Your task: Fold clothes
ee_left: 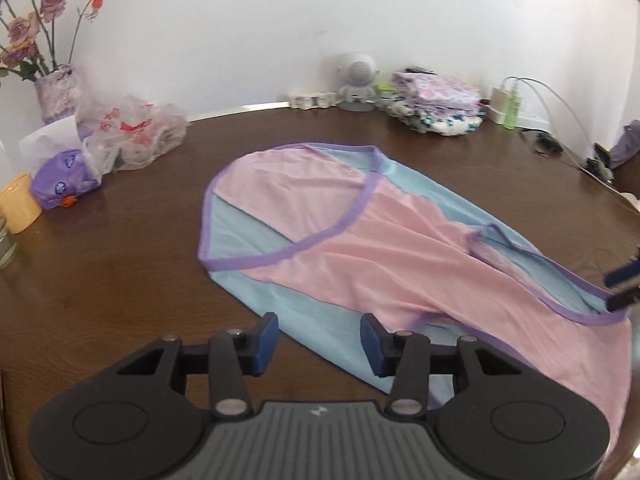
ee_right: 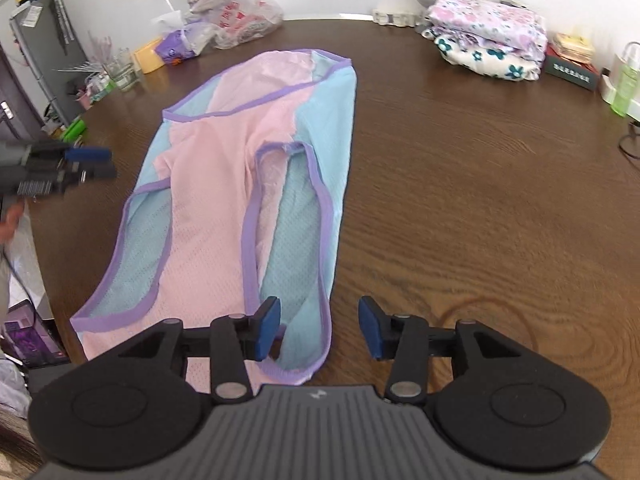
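Bright, even daylight fills the room. The wooden table (ee_right: 460,152) shines softly ahead of the claws. Edges bend strongly, corners darken, and everything looks slightly blurred.

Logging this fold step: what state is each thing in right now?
Left gripper: open, holding nothing.
Right gripper: open, holding nothing.
Pink and blue garment: lying flat on table, folded lengthwise.
Stack of floral clothes: folded, piled at the table's far edge.
Plastic bag: crumpled.
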Demonstrator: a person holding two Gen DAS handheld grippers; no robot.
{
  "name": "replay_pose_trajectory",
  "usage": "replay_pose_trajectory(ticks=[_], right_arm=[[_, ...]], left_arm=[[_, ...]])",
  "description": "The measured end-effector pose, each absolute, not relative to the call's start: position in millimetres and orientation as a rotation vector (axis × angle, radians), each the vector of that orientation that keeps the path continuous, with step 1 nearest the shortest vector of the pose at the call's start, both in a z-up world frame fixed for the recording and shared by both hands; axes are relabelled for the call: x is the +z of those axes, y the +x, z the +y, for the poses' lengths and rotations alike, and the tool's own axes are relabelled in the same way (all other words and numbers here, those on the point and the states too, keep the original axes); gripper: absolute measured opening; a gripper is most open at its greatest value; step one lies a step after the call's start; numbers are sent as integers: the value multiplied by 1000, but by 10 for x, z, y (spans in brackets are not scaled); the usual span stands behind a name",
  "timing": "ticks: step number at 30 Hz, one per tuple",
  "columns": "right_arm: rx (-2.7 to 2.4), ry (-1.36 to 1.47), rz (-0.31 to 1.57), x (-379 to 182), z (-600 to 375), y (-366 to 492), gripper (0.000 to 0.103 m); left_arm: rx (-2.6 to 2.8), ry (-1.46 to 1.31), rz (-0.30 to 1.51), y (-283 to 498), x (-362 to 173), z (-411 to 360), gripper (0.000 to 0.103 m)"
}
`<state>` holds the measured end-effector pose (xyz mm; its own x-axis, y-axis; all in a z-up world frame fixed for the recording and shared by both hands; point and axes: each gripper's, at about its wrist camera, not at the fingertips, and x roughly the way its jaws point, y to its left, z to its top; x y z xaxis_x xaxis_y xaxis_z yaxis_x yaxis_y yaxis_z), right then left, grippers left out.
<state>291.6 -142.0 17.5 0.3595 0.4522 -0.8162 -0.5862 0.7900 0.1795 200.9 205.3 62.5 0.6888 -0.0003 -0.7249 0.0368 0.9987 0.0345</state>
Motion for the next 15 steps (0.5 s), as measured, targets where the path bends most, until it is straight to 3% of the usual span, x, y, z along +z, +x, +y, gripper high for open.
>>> replay_pose_trajectory(ticks=[11, 13, 15], right_arm=[[554, -188, 1087, 173, -1240, 2865, 44], [542, -184, 1099, 157, -1222, 2869, 44], [535, -187, 1106, 141, -1204, 2867, 43]], left_arm=[[31, 41, 969, 3265, 398, 2690, 21], [34, 49, 995, 3392, 325, 2715, 13], [36, 60, 1008, 3444, 278, 2720, 14]])
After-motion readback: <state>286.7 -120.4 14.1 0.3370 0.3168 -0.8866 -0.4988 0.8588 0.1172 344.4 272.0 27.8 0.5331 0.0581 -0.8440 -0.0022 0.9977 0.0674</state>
